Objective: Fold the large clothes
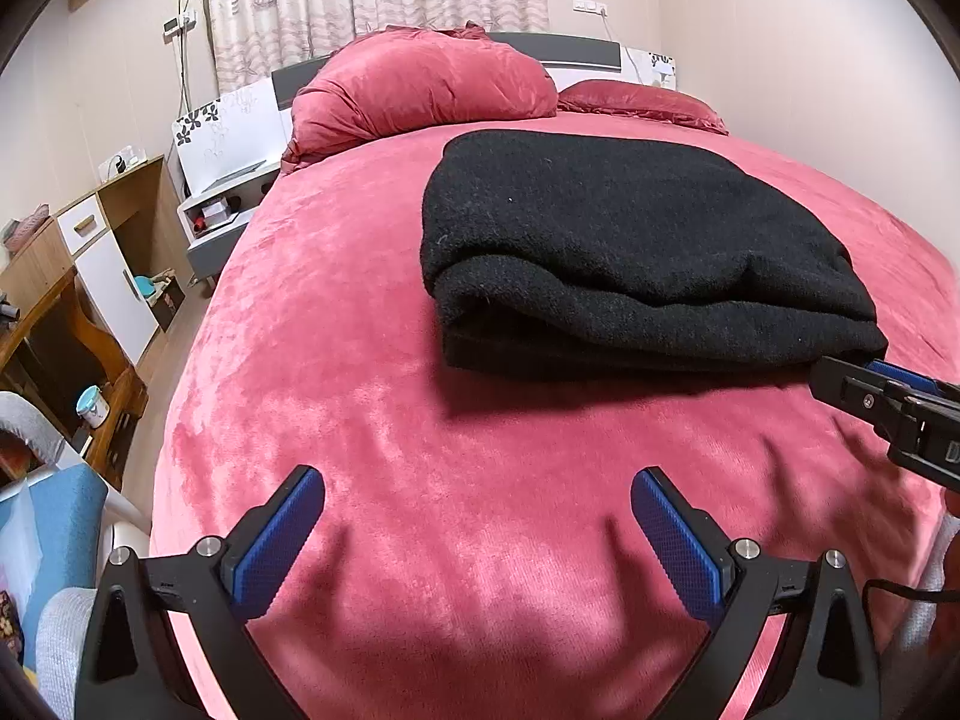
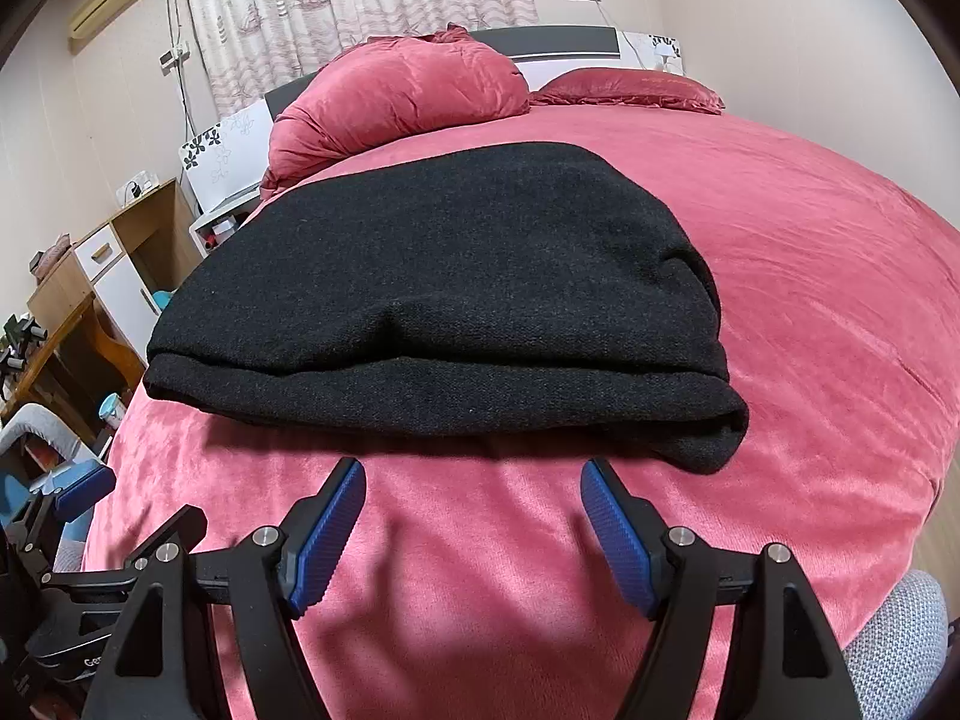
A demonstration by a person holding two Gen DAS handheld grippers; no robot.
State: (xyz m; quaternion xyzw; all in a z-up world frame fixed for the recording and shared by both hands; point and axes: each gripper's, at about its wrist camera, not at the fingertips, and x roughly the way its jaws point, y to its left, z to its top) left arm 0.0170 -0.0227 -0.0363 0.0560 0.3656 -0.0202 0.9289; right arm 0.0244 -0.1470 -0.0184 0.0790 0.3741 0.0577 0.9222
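**A:** We're seeing even, fairly bright indoor light in both views, nothing blown out. Soft shadows of the gripper fingers fall toward us on the pink bedspread (image 1: 372, 312).

**B:** Yep, and we get a dark shadow under the near edge of the folded black garment (image 2: 444, 300). Everything's sharp; heavy fisheye bending, with black vignette corners.

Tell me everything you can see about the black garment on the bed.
The black garment is a thick, coarse knit, wool-like in look, folded into a bulky, roughly rectangular stack with rounded corners. At least two layers show along its near edge, and one loose corner sags out at the near right. It lies flat on the pink bedspread, in front of the pillows. Neither gripper touches it; both are open and empty.
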